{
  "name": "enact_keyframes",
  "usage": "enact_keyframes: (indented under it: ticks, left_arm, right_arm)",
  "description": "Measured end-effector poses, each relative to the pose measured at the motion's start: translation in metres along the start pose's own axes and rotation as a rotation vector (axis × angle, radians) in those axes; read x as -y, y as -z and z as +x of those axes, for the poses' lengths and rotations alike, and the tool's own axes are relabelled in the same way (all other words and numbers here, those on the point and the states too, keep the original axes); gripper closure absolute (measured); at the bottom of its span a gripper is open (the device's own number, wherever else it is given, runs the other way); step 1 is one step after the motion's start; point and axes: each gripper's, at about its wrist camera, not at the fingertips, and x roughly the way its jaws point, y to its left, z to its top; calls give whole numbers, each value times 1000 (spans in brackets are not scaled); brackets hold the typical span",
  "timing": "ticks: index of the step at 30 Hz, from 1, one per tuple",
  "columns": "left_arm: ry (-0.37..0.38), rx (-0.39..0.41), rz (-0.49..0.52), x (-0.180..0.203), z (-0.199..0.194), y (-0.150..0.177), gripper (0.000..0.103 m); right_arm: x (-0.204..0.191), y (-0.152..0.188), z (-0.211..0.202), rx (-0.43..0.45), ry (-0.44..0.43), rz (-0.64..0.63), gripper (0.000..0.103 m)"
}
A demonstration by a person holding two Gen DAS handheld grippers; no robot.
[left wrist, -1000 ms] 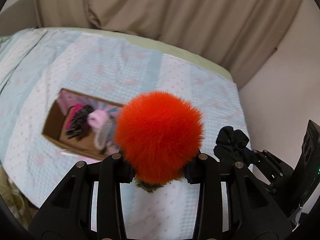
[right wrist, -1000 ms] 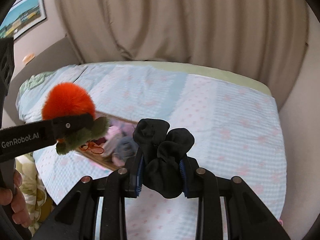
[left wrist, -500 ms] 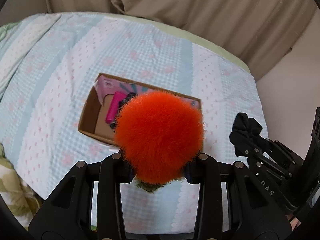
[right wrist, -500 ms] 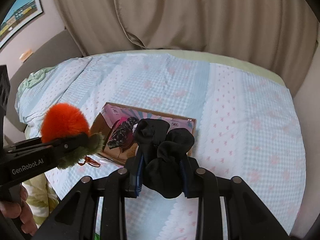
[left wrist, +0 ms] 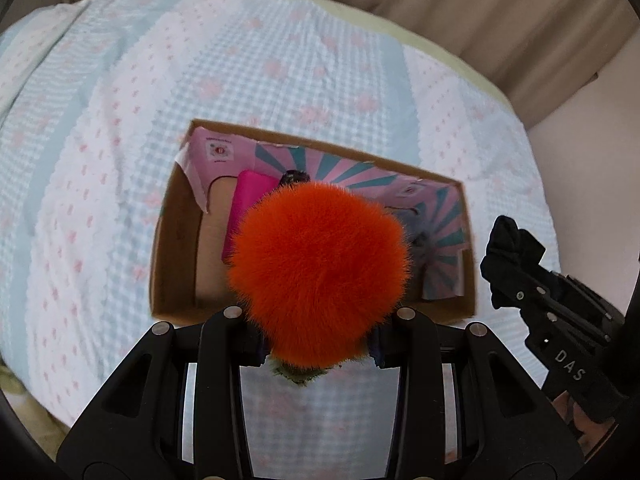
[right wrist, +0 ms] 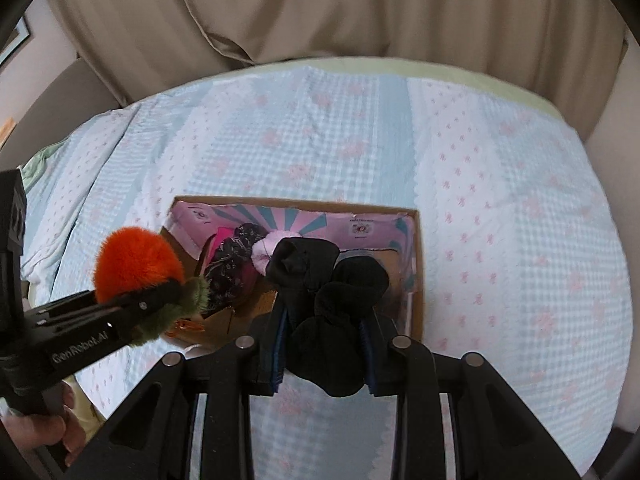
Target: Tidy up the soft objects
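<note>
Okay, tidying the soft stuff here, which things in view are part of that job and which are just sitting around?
Part of the job:
- orange pom-pom, held in the left tongs
- black scrunchie, held in the right tongs
- cardboard box
- pink fluffy piece and dark hair tie inside it

Just there:
- bedspread
- curtain

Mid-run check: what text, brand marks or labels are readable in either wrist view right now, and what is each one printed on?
"GenRobot.AI": white lettering on the side of the left gripper, seen in the right wrist view.
"DAS": white letters on the body of the right gripper, seen in the left wrist view.
Round printed seals with small text on the pink lining of the cardboard box: too small and blurred to read.
Nothing else legible.
</note>
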Motion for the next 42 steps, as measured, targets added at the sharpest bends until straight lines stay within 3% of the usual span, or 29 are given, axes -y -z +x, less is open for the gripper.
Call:
enact_keyframes:
  ticks: [8, 13, 14, 15, 16, 17, 18, 20, 27, 33, 42]
  left_arm:
    - [-50, -83, 87, -13, 58, -7, 70]
    - [-87, -102, 128, -10, 70, -8, 69]
    - [-95, -95, 145, -7, 70, -8, 56]
    - [-96, -87, 161, -4, 68, -8, 29]
    - [-95, -80, 177, -2, 67, -9, 12]
    - [-104, -75, 195, 2, 65, -8, 0]
    - [-123, -68, 210, 4, 64, -8, 0]
    - [-131, -56, 230, 6, 59, -7, 0]
    - [-124, -78, 169, -3, 57, -2, 0]
    - [-140, -56, 180, 6, 46, -1, 0]
    - [-147, 25, 157, 31, -10, -2, 0]
  right_arm:
    - [0, -9, 56, -76, -38, 24, 75]
    - [5, -18, 73, -105, -62, 54, 75]
    - [6, -20, 75, -112, -68, 62, 75]
    - [6, -23, 77, -120, -75, 65, 68]
    - [7, -26, 78, -121, -79, 66, 59]
    - [7, -29, 77, -110, -79, 66, 40]
    - [8, -31, 74, -90, -81, 65, 21]
    - [10, -34, 70, -78, -84, 66, 0]
    - [17, -34, 67, -94, -62, 78, 0]
    - [18, -35, 55, -84, -67, 66, 0]
    - [22, -37, -1, -20, -76, 46, 0]
